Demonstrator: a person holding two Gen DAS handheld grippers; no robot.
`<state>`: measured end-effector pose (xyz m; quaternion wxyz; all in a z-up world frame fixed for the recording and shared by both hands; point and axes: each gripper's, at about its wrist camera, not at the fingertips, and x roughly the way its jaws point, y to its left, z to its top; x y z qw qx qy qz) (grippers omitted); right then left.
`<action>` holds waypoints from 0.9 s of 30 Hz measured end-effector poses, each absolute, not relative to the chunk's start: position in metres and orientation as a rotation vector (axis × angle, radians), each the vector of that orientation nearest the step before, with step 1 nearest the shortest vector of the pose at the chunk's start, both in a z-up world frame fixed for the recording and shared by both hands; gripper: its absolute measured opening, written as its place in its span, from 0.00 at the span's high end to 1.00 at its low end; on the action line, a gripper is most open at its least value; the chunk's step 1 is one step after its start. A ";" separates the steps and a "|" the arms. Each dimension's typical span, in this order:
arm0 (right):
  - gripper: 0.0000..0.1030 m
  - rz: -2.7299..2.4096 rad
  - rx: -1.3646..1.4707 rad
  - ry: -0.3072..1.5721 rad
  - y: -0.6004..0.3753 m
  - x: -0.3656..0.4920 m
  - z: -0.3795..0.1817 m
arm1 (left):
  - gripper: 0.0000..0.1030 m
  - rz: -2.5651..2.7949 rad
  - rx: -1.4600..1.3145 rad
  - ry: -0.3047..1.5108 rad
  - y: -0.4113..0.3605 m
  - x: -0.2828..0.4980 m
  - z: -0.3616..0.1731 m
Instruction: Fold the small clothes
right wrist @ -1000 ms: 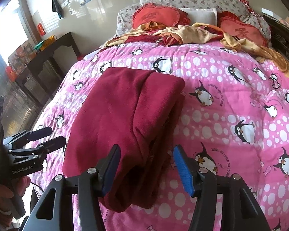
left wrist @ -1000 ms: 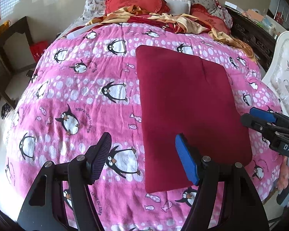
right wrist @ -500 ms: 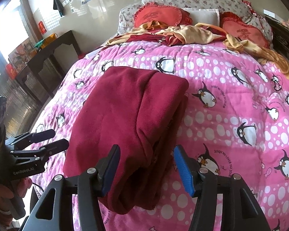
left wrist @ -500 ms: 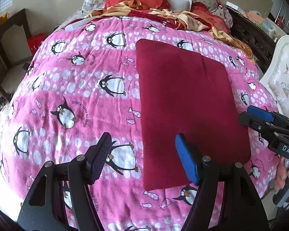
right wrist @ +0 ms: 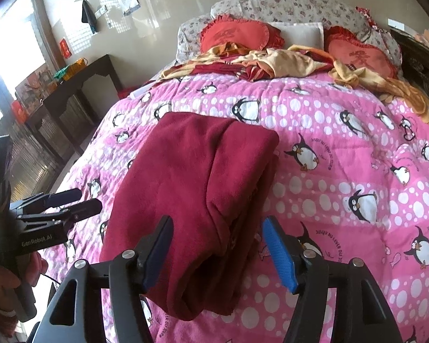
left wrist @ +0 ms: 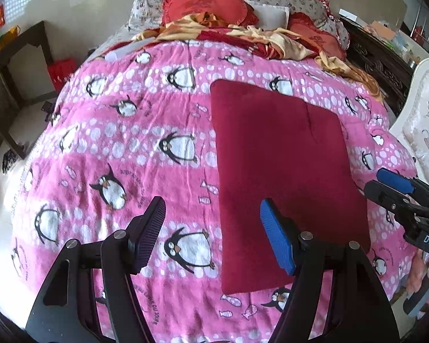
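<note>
A dark red garment (left wrist: 283, 171) lies folded into a flat rectangle on the pink penguin blanket (left wrist: 123, 148). In the right wrist view the garment (right wrist: 191, 194) shows layered folds along its right edge. My left gripper (left wrist: 213, 235) is open and empty, above the blanket at the garment's near left corner. My right gripper (right wrist: 218, 253) is open and empty, just above the garment's near end. Each gripper also shows in the other's view: the right one (left wrist: 391, 184) beside the garment's right edge, the left one (right wrist: 77, 203) beside its left edge.
Red heart cushions (right wrist: 237, 35) and crumpled yellow and red cloths (right wrist: 286, 63) lie at the head of the bed. A dark wooden table (right wrist: 71, 91) stands on the left. A white upholstered chair (left wrist: 423, 131) and dark cabinet (left wrist: 380, 65) stand on the right.
Both grippers have stayed open and empty. The left wrist view has shifted a little, taking in more of the head of the bed. The garment has not moved.
</note>
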<state>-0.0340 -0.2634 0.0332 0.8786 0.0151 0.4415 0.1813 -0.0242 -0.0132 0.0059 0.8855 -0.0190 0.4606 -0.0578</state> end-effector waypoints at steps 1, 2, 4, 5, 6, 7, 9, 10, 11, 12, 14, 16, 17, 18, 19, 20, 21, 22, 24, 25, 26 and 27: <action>0.39 0.379 0.035 0.911 -0.264 -0.035 0.036 | 0.33 -0.119 -0.036 0.949 -0.014 -0.024 0.008; 0.38 0.379 0.039 0.905 -0.264 -0.035 0.038 | 0.33 -0.118 -0.034 0.942 -0.014 -0.024 0.010; 0.37 0.379 0.052 0.885 -0.266 -0.037 0.042 | 0.33 -0.117 -0.036 0.931 -0.015 -0.023 0.014; 0.35 0.377 0.056 0.876 -0.266 -0.038 0.044 | 0.33 -0.117 -0.036 0.927 -0.015 -0.023 0.016; 0.34 0.372 0.062 0.864 -0.267 -0.039 0.046 | 0.33 -0.116 -0.034 0.924 -0.016 -0.023 0.017; 0.33 0.370 0.064 0.858 -0.267 -0.040 0.047 | 0.33 -0.115 -0.031 0.920 -0.017 -0.022 0.018; 0.32 0.362 0.067 0.845 -0.266 -0.041 0.049 | 0.33 -0.112 -0.028 0.911 -0.018 -0.022 0.020; 0.32 0.361 0.066 0.840 -0.265 -0.041 0.049 | 0.33 -0.112 -0.026 0.907 -0.018 -0.022 0.021; 0.32 0.357 0.061 0.837 -0.263 -0.042 0.050 | 0.33 -0.113 -0.024 0.904 -0.019 -0.022 0.021; 0.32 0.349 0.053 0.834 -0.261 -0.043 0.050 | 0.33 -0.112 -0.022 0.901 -0.020 -0.021 0.021; 0.31 0.325 0.034 0.826 -0.257 -0.044 0.051 | 0.33 -0.110 -0.021 0.896 -0.022 -0.020 0.021; 0.29 0.304 0.021 0.817 -0.253 -0.046 0.052 | 0.33 -0.110 -0.023 0.892 -0.023 -0.019 0.021; 0.25 0.297 0.018 0.814 -0.252 -0.046 0.053 | 0.33 -0.110 -0.024 0.890 -0.024 -0.019 0.021; 0.22 0.290 0.013 0.811 -0.250 -0.047 0.053 | 0.33 -0.111 -0.025 0.889 -0.025 -0.018 0.021; 0.22 0.284 0.010 0.806 -0.249 -0.047 0.054 | 0.33 -0.111 -0.026 0.887 -0.026 -0.018 0.021; 0.21 0.279 0.005 0.802 -0.246 -0.048 0.054 | 0.33 -0.110 -0.026 0.885 -0.026 -0.017 0.021; 0.21 0.276 0.001 0.800 -0.245 -0.048 0.054 | 0.33 -0.108 -0.026 0.882 -0.027 -0.017 0.021; 0.21 0.274 -0.001 0.800 -0.243 -0.048 0.055 | 0.33 -0.107 -0.026 0.880 -0.028 -0.017 0.021; 0.21 0.278 0.000 0.799 -0.240 -0.047 0.056 | 0.33 -0.105 -0.024 0.877 -0.028 -0.016 0.021; 0.21 0.280 0.001 0.799 -0.240 -0.046 0.056 | 0.33 -0.106 -0.025 0.877 -0.028 -0.016 0.021; 0.21 0.282 0.002 0.798 -0.239 -0.045 0.056 | 0.33 -0.105 -0.025 0.876 -0.029 -0.016 0.021; 0.21 0.283 0.001 0.797 -0.239 -0.045 0.056 | 0.33 -0.104 -0.024 0.875 -0.029 -0.015 0.021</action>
